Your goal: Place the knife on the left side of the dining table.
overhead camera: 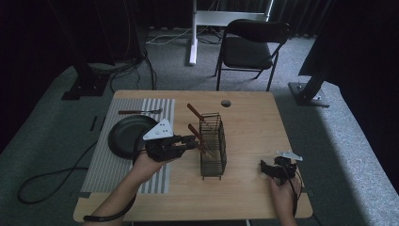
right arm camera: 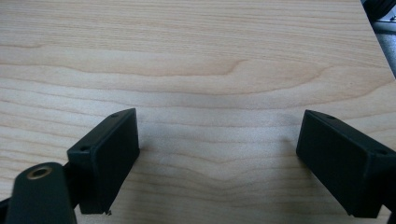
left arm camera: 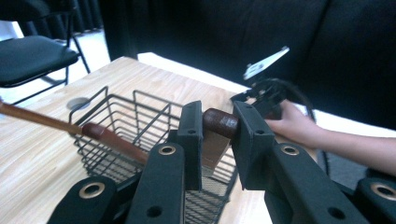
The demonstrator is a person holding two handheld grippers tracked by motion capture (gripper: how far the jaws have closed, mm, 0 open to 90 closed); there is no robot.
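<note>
Black jaws of the left gripper (left arm camera: 212,128) were clamped on the brown handle (left arm camera: 221,122) of a wooden utensil, whose broad end reached down inside the wire basket (left arm camera: 119,128). Seen from the high view, that gripper (overhead camera: 192,140) held the handle at the basket's (overhead camera: 212,146) left rim, near the middle of the table (overhead camera: 254,122). Judging by the grip, the utensil was either being lifted out or set in; the pictures did not settle which, so the job looked roughly midway. A second utensil (overhead camera: 194,112) leaned out of the far end of the basket, untouched. To the left, a black pan (overhead camera: 127,136) sat on a striped mat (overhead camera: 108,165), with a third brown-handled tool (overhead camera: 139,111) lying on the mat beyond the pan. The right gripper (overhead camera: 270,168) rested near the table's front right corner, its jaws wide apart over bare wood, holding nothing.

Counted: one basket, two utensils in it, one tool on the mat, one pan, one mat, two grippers
</note>
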